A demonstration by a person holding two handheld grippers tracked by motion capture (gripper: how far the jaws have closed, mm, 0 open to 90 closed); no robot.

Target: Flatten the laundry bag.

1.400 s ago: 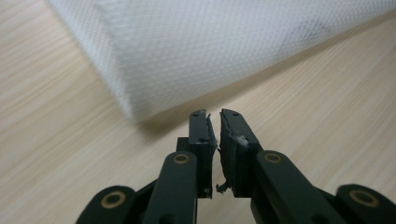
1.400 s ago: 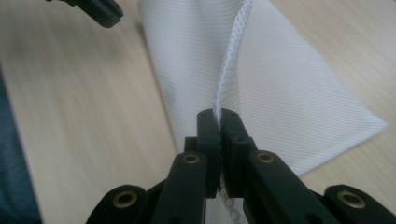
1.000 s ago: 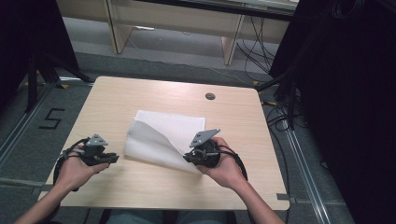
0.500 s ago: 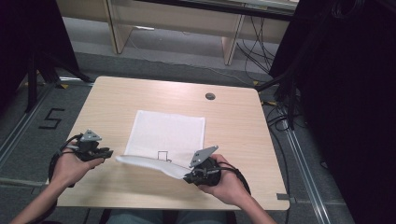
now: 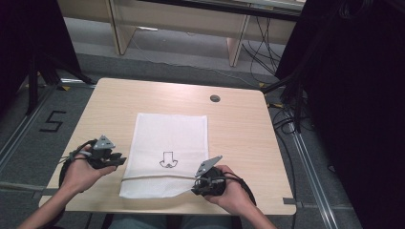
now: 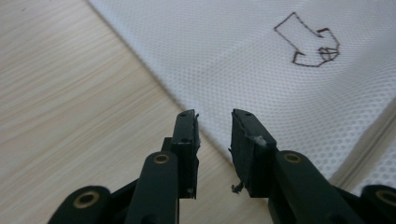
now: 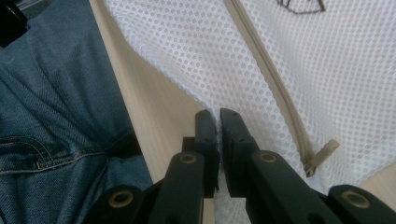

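Note:
A white mesh bag lies flat on the wooden table, with a black arrow outline drawn on it and a beige zipper running along its near end. My right gripper is shut on the bag's near right corner; in the right gripper view the mesh is pinched between the jaws, close to the zipper pull. My left gripper sits at the bag's left edge. Its jaws have just been opening and have nothing between them, just above the mesh.
A round cable hole sits at the table's far right. The near table edge is just behind both hands, and the person's jeans lie below it. A floor mark "5" lies to the left of the table.
The bag's near end, first lifted and folded over by my right gripper, has been drawn toward the near edge and laid flat. My left gripper moved in to the bag's left edge and its jaws spread.

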